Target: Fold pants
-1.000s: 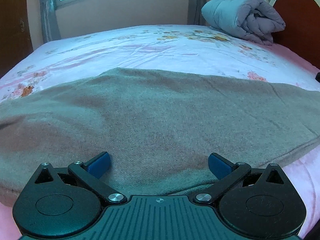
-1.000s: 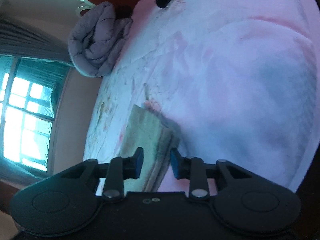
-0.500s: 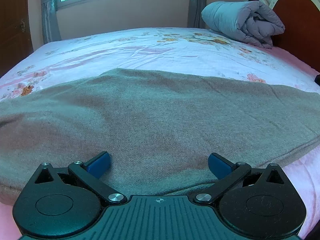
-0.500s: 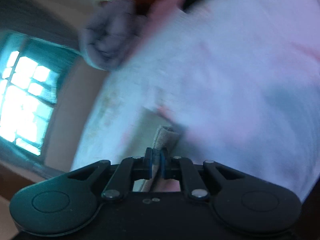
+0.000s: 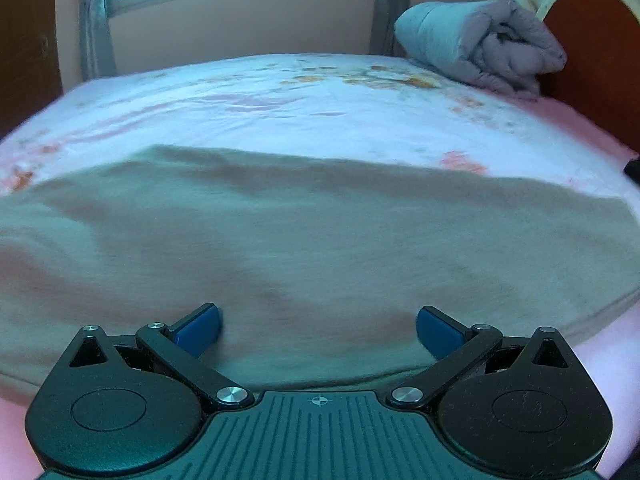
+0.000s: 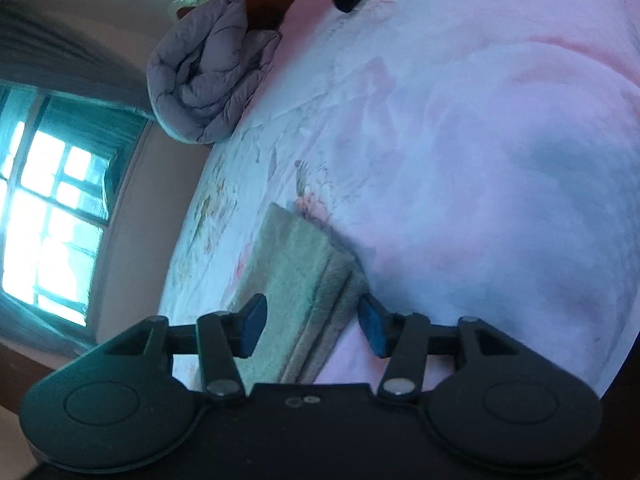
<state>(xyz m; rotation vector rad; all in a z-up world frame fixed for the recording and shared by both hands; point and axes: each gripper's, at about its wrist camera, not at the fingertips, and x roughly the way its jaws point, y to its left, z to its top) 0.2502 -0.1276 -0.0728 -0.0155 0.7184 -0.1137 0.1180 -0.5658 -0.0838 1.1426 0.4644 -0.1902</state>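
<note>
1. Both grippers were spread wide, gripping nothing: the left gripper [image 5: 318,326] sat low over the grey-brown pants [image 5: 320,248].
2. The right gripper [image 6: 312,320] was tilted, straddling the pants' layered end [image 6: 316,276].
3. The pants lay flat across the floral bed sheet [image 5: 280,108]; a rolled quilt [image 5: 480,56] sat well apart.

Pants [image 5: 320,248] flat on bed [image 5: 280,92]; rolled duvet [image 5: 480,52] behind, against headboard [image 5: 592,40].

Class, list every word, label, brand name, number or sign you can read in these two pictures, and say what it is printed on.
None: no readable text in either view.
The left gripper body bears only a small crosshair mark, no letters.
The right gripper body shows two tiny circles, no letters.
The pants and bedsheet carry no writing.
</note>
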